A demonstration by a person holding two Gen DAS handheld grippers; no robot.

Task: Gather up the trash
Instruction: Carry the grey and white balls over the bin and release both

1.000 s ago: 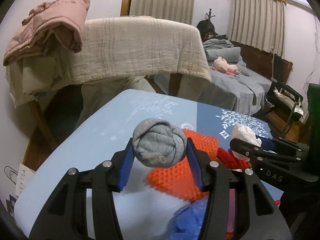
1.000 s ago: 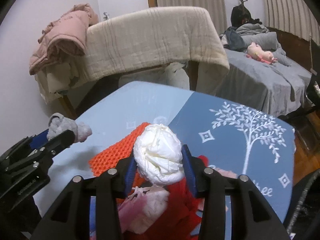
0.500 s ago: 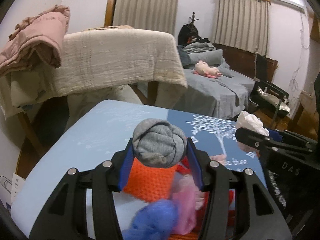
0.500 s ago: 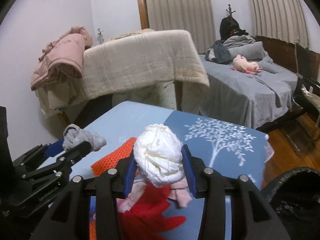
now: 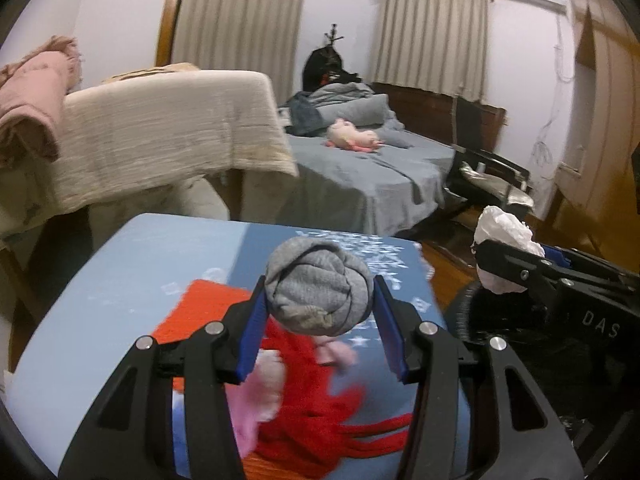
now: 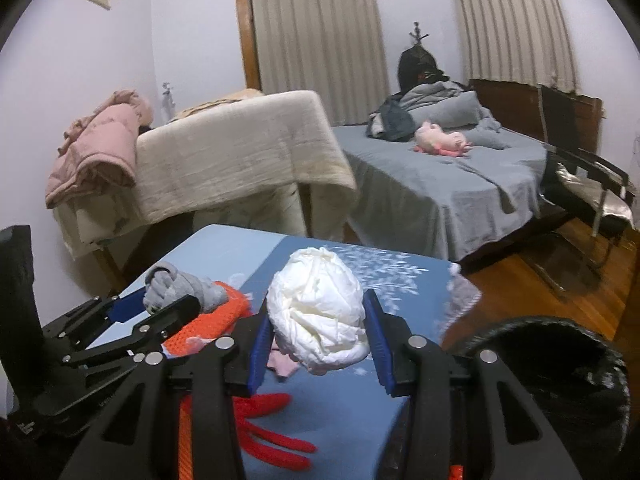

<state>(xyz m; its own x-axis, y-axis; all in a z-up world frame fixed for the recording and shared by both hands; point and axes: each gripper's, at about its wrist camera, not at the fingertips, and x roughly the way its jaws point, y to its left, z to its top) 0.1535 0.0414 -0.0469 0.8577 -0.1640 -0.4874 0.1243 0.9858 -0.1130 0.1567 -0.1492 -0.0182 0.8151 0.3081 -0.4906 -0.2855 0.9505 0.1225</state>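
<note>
My left tool (image 5: 318,312) grips a rolled grey knit ball (image 5: 318,286), soft ribbed fabric wound into a round lump, blue pads pressed to both its sides, jaws about half apart. My right tool (image 6: 316,330) clamps a crumpled white wad (image 6: 318,310), papery, wrinkled, egg-shaped, pads tight on either side. Both bundles hang above the surface (image 5: 132,264), which wears a smooth blue cloth printed with a white tree. On the surface below the grey ball: an orange mesh piece (image 5: 206,304) with a bumpy grid, red stringy fabric (image 5: 316,412), a fuzzy pink scrap (image 5: 256,396). Off the surface's right edge sits a round bin lined with a glossy black bag (image 6: 560,364); the white wad is just left of its rim. Beyond the surface's far edge, a beige woven blanket (image 6: 236,160) drapes over a frame.
</note>
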